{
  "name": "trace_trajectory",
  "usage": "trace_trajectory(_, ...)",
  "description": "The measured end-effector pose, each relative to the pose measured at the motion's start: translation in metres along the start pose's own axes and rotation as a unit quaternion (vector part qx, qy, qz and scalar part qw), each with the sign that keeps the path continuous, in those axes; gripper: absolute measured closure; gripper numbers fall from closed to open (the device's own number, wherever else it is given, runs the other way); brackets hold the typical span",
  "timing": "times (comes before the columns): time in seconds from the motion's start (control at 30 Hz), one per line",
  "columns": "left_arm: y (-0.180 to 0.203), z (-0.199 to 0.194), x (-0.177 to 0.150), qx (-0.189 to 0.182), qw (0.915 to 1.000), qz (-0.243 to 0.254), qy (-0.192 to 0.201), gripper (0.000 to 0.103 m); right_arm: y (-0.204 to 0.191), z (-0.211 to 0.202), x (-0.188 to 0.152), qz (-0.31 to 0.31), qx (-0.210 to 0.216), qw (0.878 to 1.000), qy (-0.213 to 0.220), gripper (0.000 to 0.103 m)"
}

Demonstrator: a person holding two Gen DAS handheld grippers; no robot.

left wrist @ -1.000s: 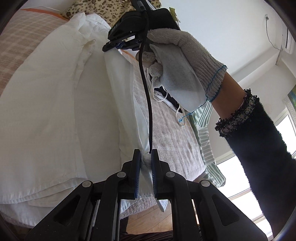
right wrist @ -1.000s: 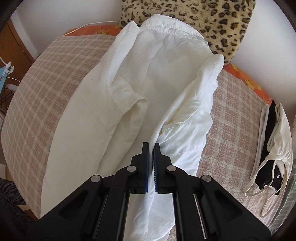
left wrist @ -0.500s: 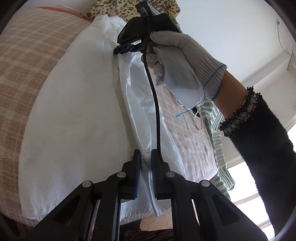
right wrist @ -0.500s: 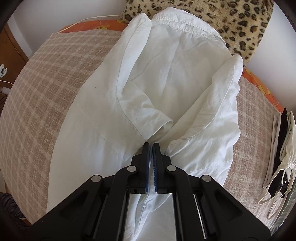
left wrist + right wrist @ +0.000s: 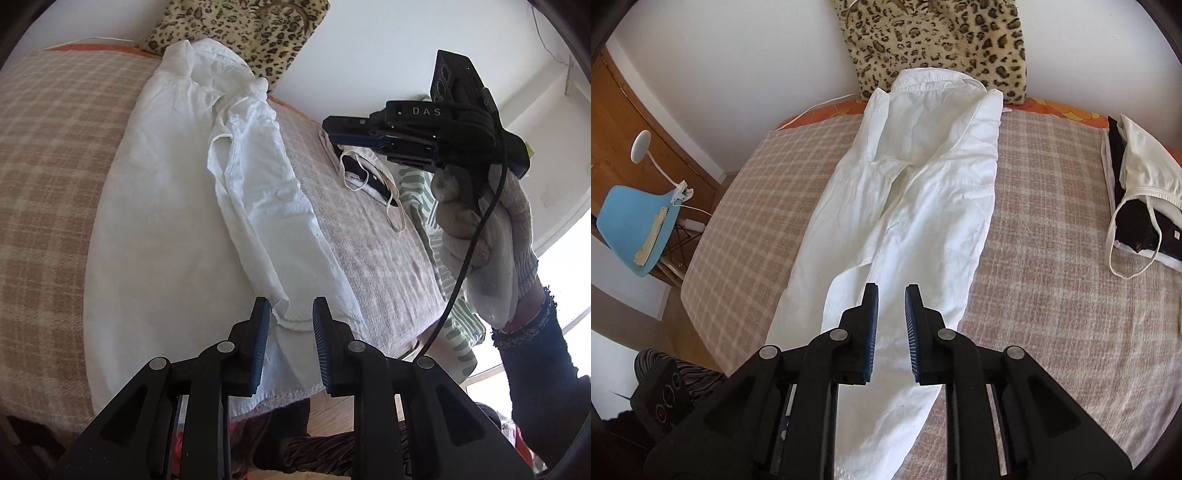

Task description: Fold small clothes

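Beside the bed, only the right view shows a blue chair [image 5: 631, 229]; both claws opening, empty.

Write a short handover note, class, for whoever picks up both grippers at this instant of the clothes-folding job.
Left gripper: jaws opening, nothing clamped; the cuff of the white cotton collared shirt lies between them, no longer pinched.
Right gripper: jaws opening, empty, raised above the shirt's lower half.
Shirt: lies lengthwise on the beige checked bedspread, collar toward the leopard-print cushion, both sides folded inward to a narrow strip.
Black-and-white folded garments sit aside on the right.
Left to do: probably fold the strip crosswise, hem toward collar.
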State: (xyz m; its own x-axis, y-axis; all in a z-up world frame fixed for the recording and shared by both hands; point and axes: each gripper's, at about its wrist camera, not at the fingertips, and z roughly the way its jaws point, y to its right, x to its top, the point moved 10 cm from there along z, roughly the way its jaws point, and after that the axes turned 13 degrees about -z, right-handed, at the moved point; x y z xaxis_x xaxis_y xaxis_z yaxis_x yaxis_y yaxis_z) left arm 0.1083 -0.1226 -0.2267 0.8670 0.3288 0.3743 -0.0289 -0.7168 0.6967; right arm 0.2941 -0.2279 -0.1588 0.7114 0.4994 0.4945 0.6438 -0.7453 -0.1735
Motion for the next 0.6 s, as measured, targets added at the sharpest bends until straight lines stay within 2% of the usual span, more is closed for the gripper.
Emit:
trace_trajectory(0.13, -0.003, -0.029, 0.011, 0.011, 0.9990, 0.040, 0.016, 0.081, -0.028, -0.003, -0.060, -0.007, 0.015, 1.000, -0.021, 0.087)
trace_trajectory(0.23, -0.011, -0.033, 0.028, 0.026, 0.9979, 0.057, 0.017, 0.081, -0.055, 0.007, -0.100, -0.036, 0.026, 0.998, -0.052, 0.087)
trace_trajectory(0.33, -0.017, -0.036, 0.040, 0.044, 0.9961, 0.073, 0.024, 0.081, -0.064, 0.022, -0.139, -0.077, -0.012, 0.991, -0.104, 0.087)
trace_trajectory(0.4, -0.022, -0.033, 0.048, 0.049, 0.9955, 0.078, 0.021, 0.081, -0.068, 0.026, -0.162, -0.083, -0.011, 0.988, -0.130, 0.087)
trace_trajectory(0.5, -0.022, -0.021, 0.055, 0.053, 0.9942, 0.092, 0.012, 0.081, -0.069, 0.020, -0.174, -0.084, -0.015, 0.988, -0.131, 0.087)
trace_trajectory(0.6, -0.013, -0.004, 0.055, 0.046, 0.9926, 0.112, -0.011, 0.081, -0.068, 0.008, -0.169, -0.068, -0.003, 0.991, -0.113, 0.087)
